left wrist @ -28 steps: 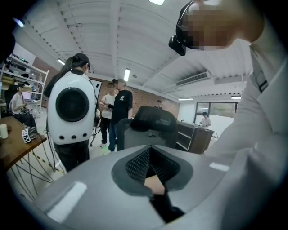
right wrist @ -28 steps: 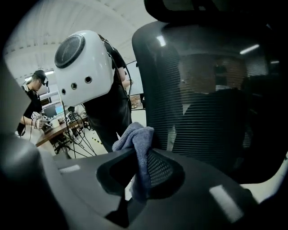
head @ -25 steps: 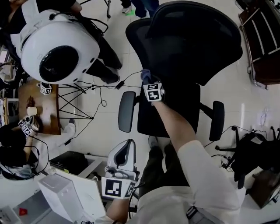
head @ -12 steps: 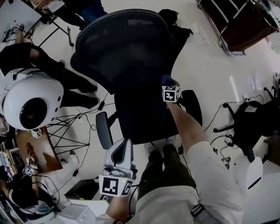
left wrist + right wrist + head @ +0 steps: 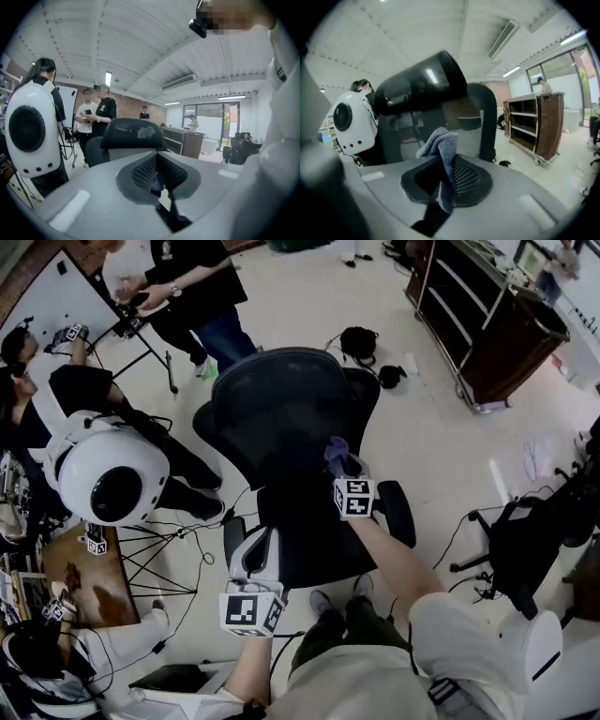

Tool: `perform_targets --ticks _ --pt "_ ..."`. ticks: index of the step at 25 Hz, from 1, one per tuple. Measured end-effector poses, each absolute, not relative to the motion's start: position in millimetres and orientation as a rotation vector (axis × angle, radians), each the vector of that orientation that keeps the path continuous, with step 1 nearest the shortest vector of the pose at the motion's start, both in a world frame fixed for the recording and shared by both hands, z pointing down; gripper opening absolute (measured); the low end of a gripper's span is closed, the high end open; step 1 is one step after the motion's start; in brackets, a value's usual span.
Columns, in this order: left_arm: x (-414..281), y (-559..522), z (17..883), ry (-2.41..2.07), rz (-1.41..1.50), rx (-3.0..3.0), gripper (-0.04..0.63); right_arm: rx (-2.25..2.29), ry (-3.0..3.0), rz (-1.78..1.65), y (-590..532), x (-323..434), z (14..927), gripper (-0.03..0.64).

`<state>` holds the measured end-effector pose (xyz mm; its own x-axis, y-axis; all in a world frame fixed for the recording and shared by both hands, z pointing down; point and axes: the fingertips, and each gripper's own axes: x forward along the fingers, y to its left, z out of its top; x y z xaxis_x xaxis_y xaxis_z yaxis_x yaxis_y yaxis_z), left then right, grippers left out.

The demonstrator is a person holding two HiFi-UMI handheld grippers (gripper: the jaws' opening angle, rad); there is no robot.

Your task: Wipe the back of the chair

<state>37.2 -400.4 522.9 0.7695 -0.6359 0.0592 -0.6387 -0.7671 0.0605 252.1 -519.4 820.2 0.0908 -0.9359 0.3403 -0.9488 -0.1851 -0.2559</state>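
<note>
Left gripper (image 5: 258, 542) held low by the person's waist, marker cube facing up. Its view: jaws (image 5: 157, 183) pressed together, textured black pads meeting in a V, nothing between them. It sits near the chair's left armrest (image 5: 234, 542), a rounded black pad, and clear of it.

Right gripper (image 5: 342, 468) out on an extended arm in a light sleeve (image 5: 450, 624). Jaws (image 5: 445, 180) pinching a cloth (image 5: 443, 145): blue-grey, knit or terry texture, bunched and flopped over the top of the pads. From the head view the cloth (image 5: 336, 451) sits at the lower right edge of the chair back; can't confirm contact.

Chair (image 5: 281, 399): black, curved mesh back, glossy hard headrest (image 5: 422, 89), flat dark seat (image 5: 309, 531), on a pale glossy floor (image 5: 441, 427).

Further out, left: smooth white domed pod (image 5: 112, 479) with a round black grille, on a person's back. Beyond the chair: people in dark tops (image 5: 192, 282) by a whiteboard (image 5: 47, 301). Far right: brown open-shelf cart (image 5: 506, 324) on castors.
</note>
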Motion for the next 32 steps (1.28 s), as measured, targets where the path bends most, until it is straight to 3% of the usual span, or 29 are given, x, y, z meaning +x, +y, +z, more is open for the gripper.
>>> perform_targets --ticks 6,9,12,22,28,32 --pt "9.8 -328.9 460.2 -1.259 -0.166 3.029 0.066 2.348 -2.433 0.098 -348.4 198.1 549.1 0.046" --pt "-8.8 -262.1 440.7 -1.325 -0.273 3.094 0.066 2.325 -2.522 -0.207 -221.5 166.1 475.2 0.046" --pt "-19.4 -217.5 438.8 -1.341 -0.325 3.118 0.066 2.309 -2.527 -0.326 -148.5 149.9 457.3 0.048" --pt "-34.5 -174.3 444.0 -1.311 -0.288 3.222 0.066 2.343 -2.571 -0.365 -102.7 128.1 446.8 0.048" --pt "-75.1 -167.4 452.1 -1.337 -0.125 3.109 0.067 2.342 -2.592 -0.300 -98.8 95.7 446.7 0.049" --pt "-72.8 -77.1 485.4 -1.374 -0.097 3.100 0.069 2.287 -2.677 -0.318 -10.8 94.1 483.2 0.049"
